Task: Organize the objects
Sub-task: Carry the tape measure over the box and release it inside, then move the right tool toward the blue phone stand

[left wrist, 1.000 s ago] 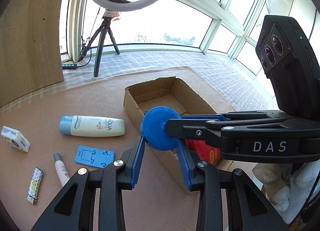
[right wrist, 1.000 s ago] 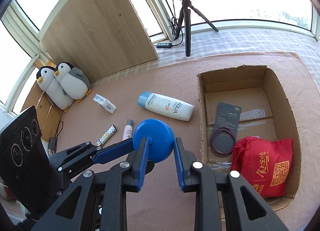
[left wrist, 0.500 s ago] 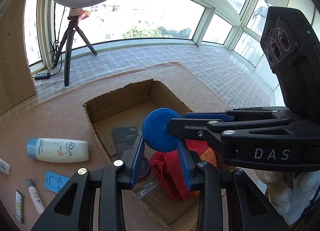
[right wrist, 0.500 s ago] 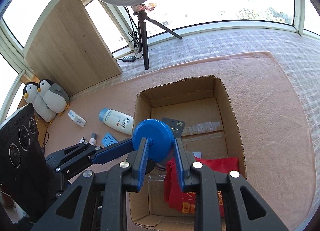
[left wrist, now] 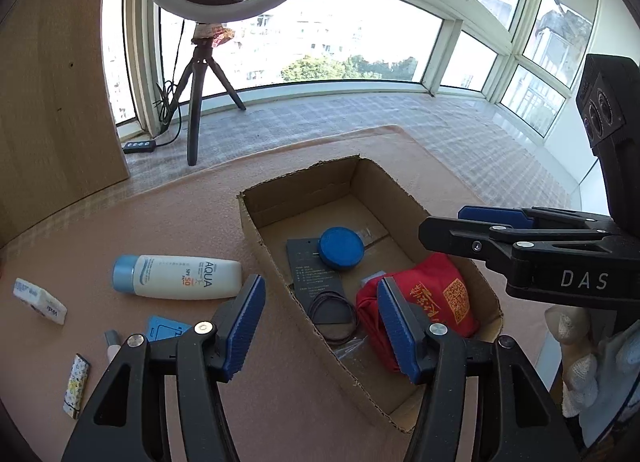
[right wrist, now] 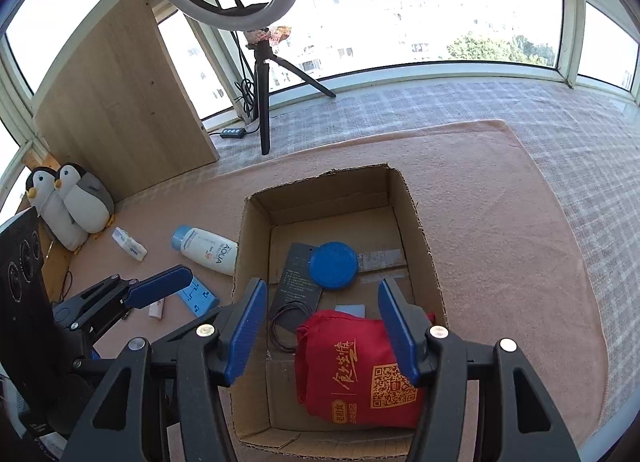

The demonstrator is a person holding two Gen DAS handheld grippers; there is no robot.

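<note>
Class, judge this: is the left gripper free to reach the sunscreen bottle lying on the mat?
Probably yes. The left gripper is open and empty, and the sunscreen bottle lies uncovered just outside the cardboard box.

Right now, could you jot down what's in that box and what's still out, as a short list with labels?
In box: blue round lid, dark card, hair ties, red bag
Container: cardboard box
Still on mat: sunscreen bottle, blue card, small white packet
Left gripper: open, empty
Right gripper: open, empty
</note>
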